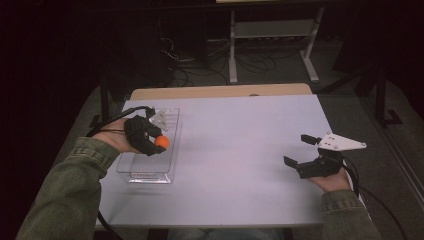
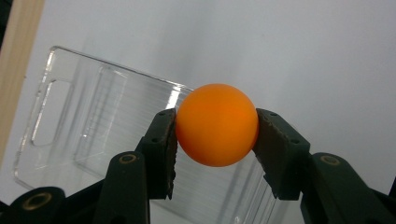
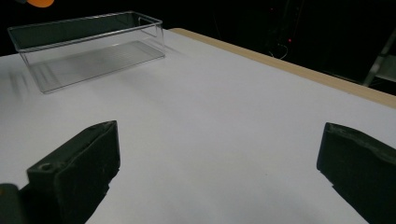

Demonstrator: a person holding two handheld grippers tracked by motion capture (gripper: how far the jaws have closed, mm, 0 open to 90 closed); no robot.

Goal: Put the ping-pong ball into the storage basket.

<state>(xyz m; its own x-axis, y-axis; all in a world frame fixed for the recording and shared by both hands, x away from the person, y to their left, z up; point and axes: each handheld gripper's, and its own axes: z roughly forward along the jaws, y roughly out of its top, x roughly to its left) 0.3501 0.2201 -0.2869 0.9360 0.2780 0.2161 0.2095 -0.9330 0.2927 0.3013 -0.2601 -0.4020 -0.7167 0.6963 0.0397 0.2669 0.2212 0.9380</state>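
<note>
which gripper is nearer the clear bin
Left. The left gripper holds the orange ball right above the bin; the right gripper sits open, far across the table.

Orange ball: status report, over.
Left gripper shut on orange ball, above the clear tray. Right gripper open, holding nothing, apart. Nothing in the way.

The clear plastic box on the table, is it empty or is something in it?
Empty. The clear rectangular plastic box has a bare ribbed floor; the round orange ball is above it, clamped in the left tongs.
</note>
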